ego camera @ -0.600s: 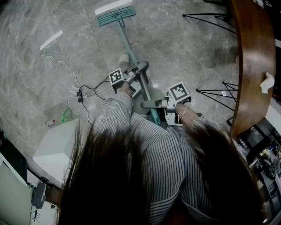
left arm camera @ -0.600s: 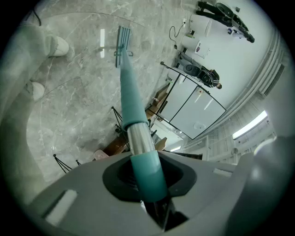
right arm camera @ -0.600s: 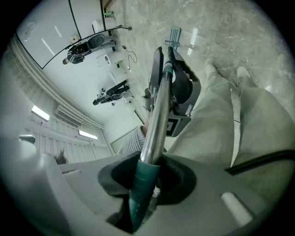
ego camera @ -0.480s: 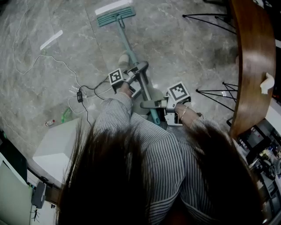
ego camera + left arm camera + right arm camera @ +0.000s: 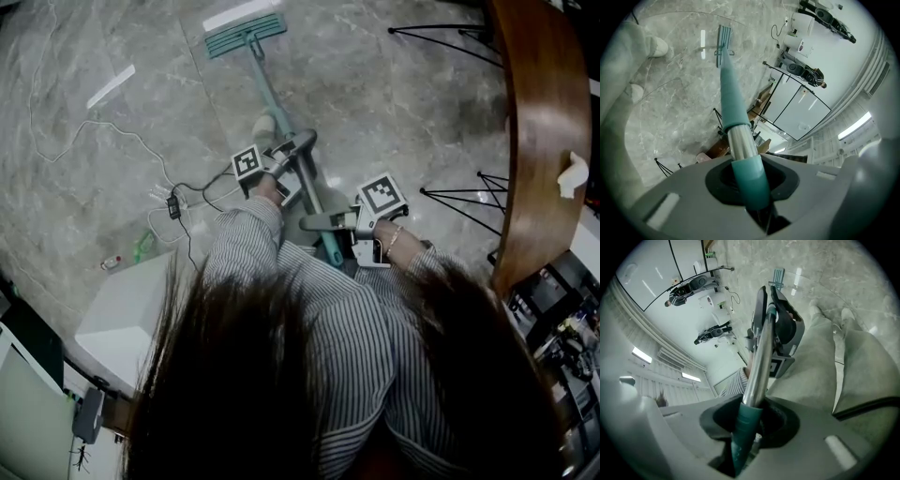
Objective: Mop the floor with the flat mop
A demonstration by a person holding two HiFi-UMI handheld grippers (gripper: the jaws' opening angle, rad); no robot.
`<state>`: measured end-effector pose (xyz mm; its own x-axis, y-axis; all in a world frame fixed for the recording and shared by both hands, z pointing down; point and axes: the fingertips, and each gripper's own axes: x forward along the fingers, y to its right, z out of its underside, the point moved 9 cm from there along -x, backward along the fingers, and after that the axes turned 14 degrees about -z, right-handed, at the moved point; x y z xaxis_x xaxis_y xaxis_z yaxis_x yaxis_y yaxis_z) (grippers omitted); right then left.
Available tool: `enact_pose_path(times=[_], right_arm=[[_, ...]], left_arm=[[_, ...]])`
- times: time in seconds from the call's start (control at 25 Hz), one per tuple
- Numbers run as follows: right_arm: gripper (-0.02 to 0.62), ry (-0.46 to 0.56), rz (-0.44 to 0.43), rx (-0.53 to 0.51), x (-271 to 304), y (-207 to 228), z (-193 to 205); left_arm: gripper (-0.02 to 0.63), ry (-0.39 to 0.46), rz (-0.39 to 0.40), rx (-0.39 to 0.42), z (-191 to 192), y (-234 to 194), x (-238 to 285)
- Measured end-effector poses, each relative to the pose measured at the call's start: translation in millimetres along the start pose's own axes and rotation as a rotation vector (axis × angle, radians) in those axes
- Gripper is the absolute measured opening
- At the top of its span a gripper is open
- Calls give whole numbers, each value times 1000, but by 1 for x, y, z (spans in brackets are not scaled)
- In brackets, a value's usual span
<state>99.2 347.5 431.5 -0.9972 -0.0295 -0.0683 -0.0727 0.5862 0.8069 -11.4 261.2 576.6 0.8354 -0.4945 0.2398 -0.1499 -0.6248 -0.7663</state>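
The flat mop's teal head [image 5: 246,28] lies flat on the marble floor at the top of the head view. Its teal and metal handle [image 5: 286,122] slants down toward the person. My left gripper [image 5: 298,147] is shut on the handle higher up, and my right gripper [image 5: 321,222] is shut on its teal end lower down. In the left gripper view the handle [image 5: 733,108] runs from the jaws out to the mop head [image 5: 723,38]. The right gripper view shows the handle [image 5: 759,357] passing through the left gripper [image 5: 780,326], with the mop head [image 5: 778,275] beyond.
A pale shoe [image 5: 265,125] stands beside the handle. Cables and a power strip [image 5: 172,202] trail at the left, near a white box [image 5: 122,314]. A curved wooden counter [image 5: 544,141] and black wire legs [image 5: 459,202] stand at the right.
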Motion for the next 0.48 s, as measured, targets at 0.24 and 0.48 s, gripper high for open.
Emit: enact_pose_path(times=[0.24,0.48], right_arm=[[104,43,3,-29,-12,-16,-8],[104,75,37,-20,-6,-46,-52]], left_arm=[[60,5,19,4,-2,9,15],[60,14,36,4,-39,43,35]])
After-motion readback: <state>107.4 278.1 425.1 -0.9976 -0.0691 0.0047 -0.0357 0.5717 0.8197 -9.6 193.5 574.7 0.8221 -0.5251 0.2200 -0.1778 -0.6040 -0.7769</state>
